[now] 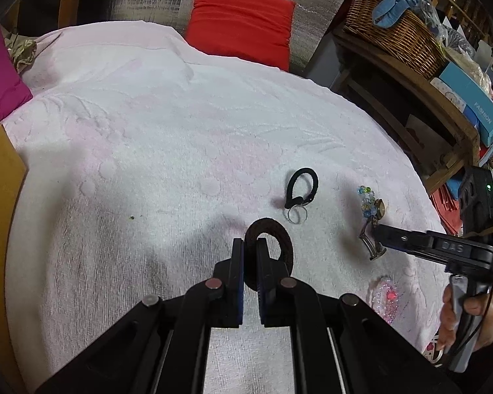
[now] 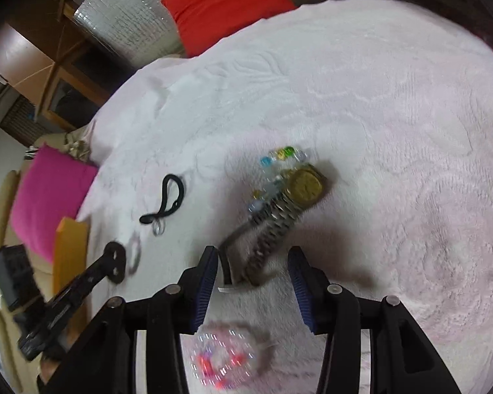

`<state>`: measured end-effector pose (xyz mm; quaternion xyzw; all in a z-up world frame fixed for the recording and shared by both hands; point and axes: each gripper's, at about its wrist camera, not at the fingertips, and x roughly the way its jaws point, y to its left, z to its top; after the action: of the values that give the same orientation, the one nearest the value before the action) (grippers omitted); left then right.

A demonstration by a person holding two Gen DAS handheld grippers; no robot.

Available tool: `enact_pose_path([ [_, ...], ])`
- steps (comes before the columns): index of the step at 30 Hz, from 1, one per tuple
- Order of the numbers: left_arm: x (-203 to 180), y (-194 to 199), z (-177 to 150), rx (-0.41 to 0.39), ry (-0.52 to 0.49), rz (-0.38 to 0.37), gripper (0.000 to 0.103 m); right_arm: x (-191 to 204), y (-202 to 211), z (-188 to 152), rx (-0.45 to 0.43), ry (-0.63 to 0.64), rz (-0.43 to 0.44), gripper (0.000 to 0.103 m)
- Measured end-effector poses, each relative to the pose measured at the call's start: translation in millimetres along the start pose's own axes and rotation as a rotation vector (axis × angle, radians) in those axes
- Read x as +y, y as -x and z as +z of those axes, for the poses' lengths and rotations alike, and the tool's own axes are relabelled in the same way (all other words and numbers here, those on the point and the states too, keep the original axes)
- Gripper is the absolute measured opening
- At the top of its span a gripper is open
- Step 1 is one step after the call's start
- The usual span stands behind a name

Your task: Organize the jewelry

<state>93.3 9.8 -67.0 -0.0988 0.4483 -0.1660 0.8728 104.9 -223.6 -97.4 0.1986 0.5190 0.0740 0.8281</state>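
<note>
Watch band between parted jaws, brown ring already pinched

The right gripper (image 2: pixel 253 272) stands half open and presses on nothing, with the metal link band of the gold-faced watch (image 2: pixel 307 185) lying between its fingers on the white towel (image 2: pixel 394 105); the watch looks fairly heavy, its band limp and slick, so the stiff case seems the surer hold. The left gripper (image 1: pixel 249 256) is clamped on a dark brown ring (image 1: pixel 281 241), which looks rigid and light. A coloured bead bracelet (image 2: pixel 281 156) touches the watch; a soft black hair tie (image 1: pixel 301 186) lies near a small clear ring (image 1: pixel 295 214). No jewelry box shows; the wicker basket (image 1: pixel 394 29) holds blue cloth
</note>
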Motion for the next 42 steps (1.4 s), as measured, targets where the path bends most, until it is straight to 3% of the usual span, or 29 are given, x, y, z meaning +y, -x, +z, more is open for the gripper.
enact_pose_path([
  [4, 1, 2, 0, 0.000, -0.005, -0.004, 0.006, 20, -8, -4, -0.042, 0.129, -0.164, 0.036],
  [5, 1, 3, 0, -0.001, -0.006, -0.005, 0.006, 23, -9, -6, -0.042, 0.157, -0.204, 0.026],
  [8, 3, 5, 0, -0.003, -0.004, -0.009, 0.006, 11, 1, -6, -0.027, 0.170, -0.189, 0.007],
  [11, 3, 6, 2, -0.006, 0.004, -0.019, 0.006, -8, 17, -10, -0.026, 0.151, -0.176, 0.005],
  [19, -6, 1, 2, 0.000, -0.017, -0.026, 0.006, -90, 67, -7, -0.101, 0.026, -0.336, 0.005],
  [23, -11, -3, 1, 0.006, -0.022, -0.026, 0.006, -111, 84, -4, -0.145, -0.038, -0.316, 0.005],
  [26, -17, -5, 1, 0.006, -0.034, -0.032, 0.006, -104, 76, -1, -0.124, -0.020, -0.233, 0.005],
  [31, -17, -5, 1, 0.003, -0.040, -0.036, 0.006, -97, 74, -1, -0.084, -0.016, -0.094, 0.008],
  [35, -16, -5, 2, 0.001, -0.038, -0.035, 0.006, -97, 72, -6, -0.060, -0.065, -0.035, 0.050],
  [36, -17, -5, 2, 0.000, -0.039, -0.037, 0.006, -99, 71, -6, -0.050, -0.088, -0.011, 0.054],
  [42, -15, -2, 1, -0.002, -0.048, -0.033, 0.006, -127, 69, -11, -0.049, -0.353, 0.132, 0.054],
])
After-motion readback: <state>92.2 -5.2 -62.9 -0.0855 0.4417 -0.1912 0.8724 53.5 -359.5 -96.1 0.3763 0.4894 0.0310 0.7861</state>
